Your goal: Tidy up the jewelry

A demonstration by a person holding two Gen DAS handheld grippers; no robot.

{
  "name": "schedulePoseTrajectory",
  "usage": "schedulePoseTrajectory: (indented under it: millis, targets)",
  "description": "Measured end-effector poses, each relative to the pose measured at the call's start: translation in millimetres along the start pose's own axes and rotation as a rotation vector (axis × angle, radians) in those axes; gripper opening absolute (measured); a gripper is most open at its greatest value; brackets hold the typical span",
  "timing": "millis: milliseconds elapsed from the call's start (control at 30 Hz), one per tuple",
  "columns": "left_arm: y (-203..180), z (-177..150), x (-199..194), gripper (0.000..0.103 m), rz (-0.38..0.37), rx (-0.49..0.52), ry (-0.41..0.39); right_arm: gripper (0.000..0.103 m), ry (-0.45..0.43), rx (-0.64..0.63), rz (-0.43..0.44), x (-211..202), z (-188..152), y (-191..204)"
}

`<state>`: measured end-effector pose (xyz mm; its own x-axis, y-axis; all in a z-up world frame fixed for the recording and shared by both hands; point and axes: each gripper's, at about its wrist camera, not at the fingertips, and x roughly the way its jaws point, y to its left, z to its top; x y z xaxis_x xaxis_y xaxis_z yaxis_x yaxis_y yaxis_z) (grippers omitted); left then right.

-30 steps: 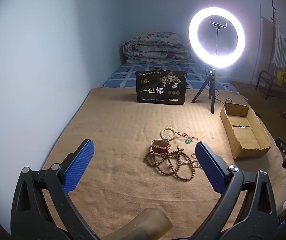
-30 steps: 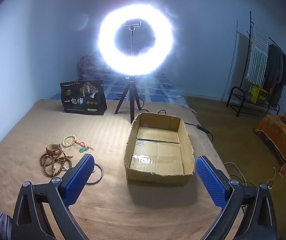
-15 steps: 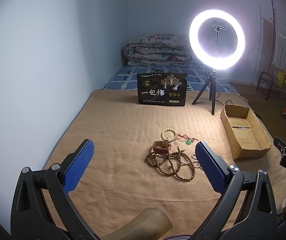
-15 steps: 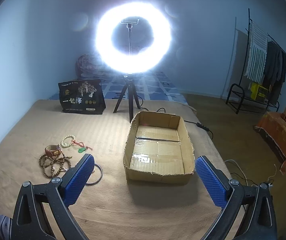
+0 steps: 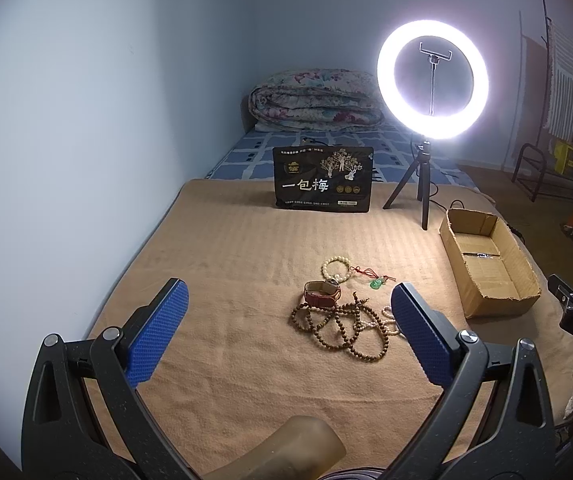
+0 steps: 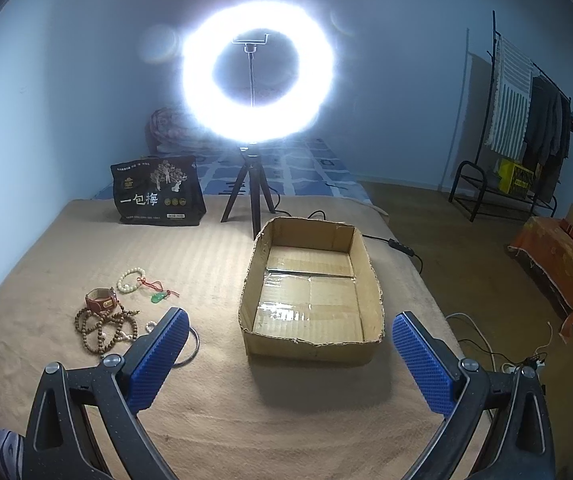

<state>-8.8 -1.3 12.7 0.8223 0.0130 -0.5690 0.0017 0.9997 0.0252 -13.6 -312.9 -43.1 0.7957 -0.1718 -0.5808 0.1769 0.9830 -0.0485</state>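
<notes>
open blanket (image 5: 226, 264) before beads (image 5: 338, 326), cardboard box (image 6: 312, 280) top unobstructed

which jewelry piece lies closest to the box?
The plain metal bangle, half hidden behind the right gripper's left finger; the beads, watch and pendant lie further left of the cardboard box.

A: Left gripper (image 5: 286, 332) wide apart, holding nothing. Brown bead necklace (image 5: 340, 326), watch (image 5: 320, 294), pale bracelet (image 5: 336, 268) ahead.
B: Box?
A: Cardboard box (image 5: 490, 304) right, ring light (image 5: 432, 80) far right.
</notes>
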Motion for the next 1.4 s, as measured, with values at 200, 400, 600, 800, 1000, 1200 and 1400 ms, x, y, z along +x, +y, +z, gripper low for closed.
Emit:
schedulePoseTrajectory:
  millis: [200, 400, 600, 800, 1000, 1200, 1400]
  targets:
    - [-2.9, 0.5, -3.0, 0.103, 0.0, 0.005, -0.002, 0.103, -0.001, 0.007, -0.002, 0.6, -1.0, -1.7]
    - [-4.5, 0.8, -3.2, 0.103, 0.001, 0.001, -0.001, 0.103, 0.0, 0.005, -0.002, 1.1, -1.1, -2.3]
    - [-4.0, -0.3, -3.2, 0.103, 0.001, 0.002, -0.002, 0.103, 0.003, 0.005, -0.003, 1.9, -1.4, -1.6]
    - [-3.9, -1.3, -2.7, 0.103, 0.001, 0.002, -0.003, 0.103, 0.005, 0.007, -0.004, 2.3, -2.1, -2.7]
    - [-4.0, -1.5, -2.8, 0.103, 0.002, 0.002, -0.003, 0.103, 0.01, 0.008, -0.002, 4.1, -3.1, -3.4]
    - [-4.6, -1.8, -2.8, 0.103, 0.002, 0.001, -0.002, 0.103, 0.017, 0.002, 0.0, 5.8, -3.6, -2.2]
    - [-4.6, -4.3, 3.6, 0.103, -0.002, -0.002, 0.009, 0.103, 0.033, 0.003, 0.004, 9.0, -4.3, -2.0]
